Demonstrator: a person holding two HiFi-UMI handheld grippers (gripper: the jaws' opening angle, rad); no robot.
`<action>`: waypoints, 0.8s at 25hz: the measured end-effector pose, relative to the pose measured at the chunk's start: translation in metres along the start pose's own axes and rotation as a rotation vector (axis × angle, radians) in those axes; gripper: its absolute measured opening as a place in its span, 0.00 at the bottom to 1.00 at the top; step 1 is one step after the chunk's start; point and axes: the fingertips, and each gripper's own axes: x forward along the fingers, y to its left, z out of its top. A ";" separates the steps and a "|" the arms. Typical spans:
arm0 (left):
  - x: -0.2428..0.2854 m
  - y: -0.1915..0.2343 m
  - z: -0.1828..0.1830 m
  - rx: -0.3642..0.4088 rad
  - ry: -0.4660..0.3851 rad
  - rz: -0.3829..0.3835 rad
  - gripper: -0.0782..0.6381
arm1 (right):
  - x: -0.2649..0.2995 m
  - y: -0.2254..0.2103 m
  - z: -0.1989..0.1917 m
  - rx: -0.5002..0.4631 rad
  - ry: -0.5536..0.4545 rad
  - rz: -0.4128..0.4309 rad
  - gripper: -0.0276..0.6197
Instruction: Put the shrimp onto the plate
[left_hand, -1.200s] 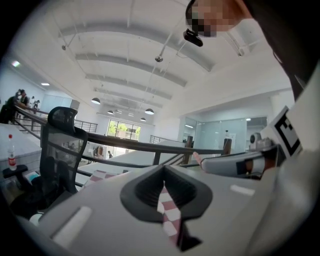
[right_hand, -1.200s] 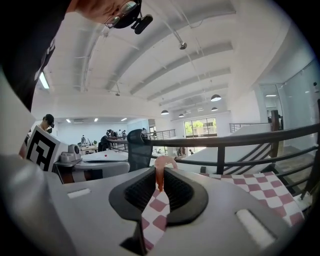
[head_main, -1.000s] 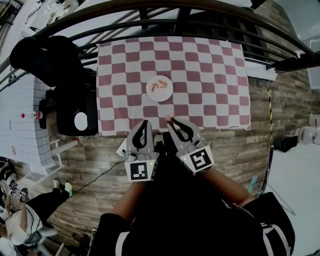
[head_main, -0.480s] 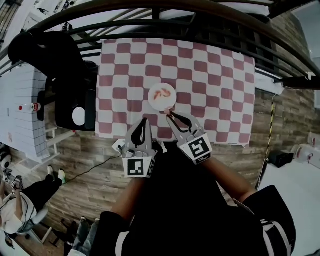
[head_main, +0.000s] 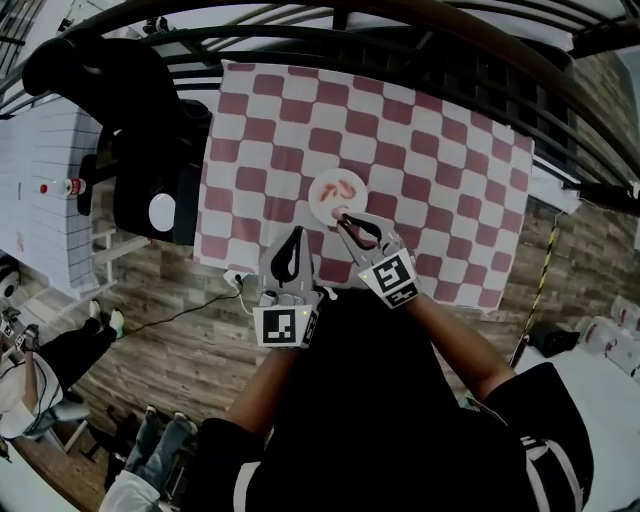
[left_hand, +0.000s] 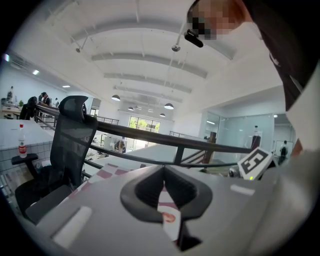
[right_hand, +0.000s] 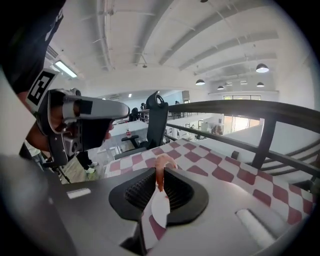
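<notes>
Plated shrimp (head_main: 345, 187) lie on the plate (head_main: 318, 200). Right gripper (head_main: 340, 218) clamps the held shrimp (right_hand: 161, 165) at the plate's near rim, unreleased. Left gripper (head_main: 296, 232) closed, empty

A table under a red-and-white checked cloth (head_main: 430, 150) spreads just ahead of the jaws, and a black metal railing (left_hand: 156, 137) runs past its far edge. Left of the jaws of the left gripper (head_main: 297, 233) stands a black office chair (head_main: 140, 170). Wood-plank floor (head_main: 150, 290) lies below and behind them. High above, a white vaulted ceiling (left_hand: 150, 50) carries pendant lamps (left_hand: 116, 98), and bright windows (left_hand: 142, 123) glow far ahead.
</notes>
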 end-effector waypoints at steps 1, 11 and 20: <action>0.001 0.000 0.000 -0.003 -0.001 0.001 0.12 | 0.003 -0.001 -0.004 -0.014 0.010 0.009 0.12; 0.008 0.006 -0.009 -0.037 0.012 0.048 0.12 | 0.032 -0.015 -0.041 -0.212 0.090 0.035 0.12; 0.003 0.005 -0.006 -0.050 0.009 0.056 0.12 | 0.066 -0.011 -0.085 -0.300 0.171 0.124 0.12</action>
